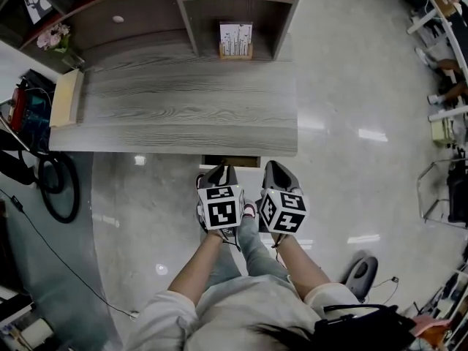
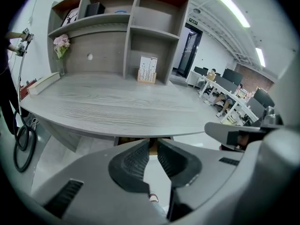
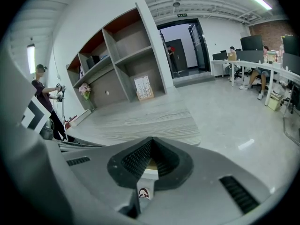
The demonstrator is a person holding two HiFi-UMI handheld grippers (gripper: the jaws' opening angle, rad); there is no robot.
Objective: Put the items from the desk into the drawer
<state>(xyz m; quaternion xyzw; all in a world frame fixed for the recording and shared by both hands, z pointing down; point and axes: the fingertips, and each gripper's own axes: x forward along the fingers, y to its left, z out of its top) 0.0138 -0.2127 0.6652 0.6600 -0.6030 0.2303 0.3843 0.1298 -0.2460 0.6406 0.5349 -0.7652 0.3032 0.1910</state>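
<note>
The grey wooden desk (image 1: 183,115) carries a pale book (image 1: 66,97) at its left end and a white printed box (image 1: 235,39) in a shelf bay at the back. The same book (image 2: 43,83) and box (image 2: 147,70) show in the left gripper view. A drawer (image 1: 230,161) stands slightly out under the desk's front edge. Both grippers hang side by side just in front of that edge. My left gripper (image 1: 219,172) (image 2: 152,142) is open by a narrow gap, with nothing in it. My right gripper (image 1: 276,168) (image 3: 152,141) is shut and empty.
A vase of pink flowers (image 1: 57,39) stands at the desk's back left. A black hose loop (image 1: 58,189) and cables lie on the floor at the left. A grey device (image 1: 360,276) sits on the floor at the right. Office desks with seated people (image 3: 253,71) lie further right.
</note>
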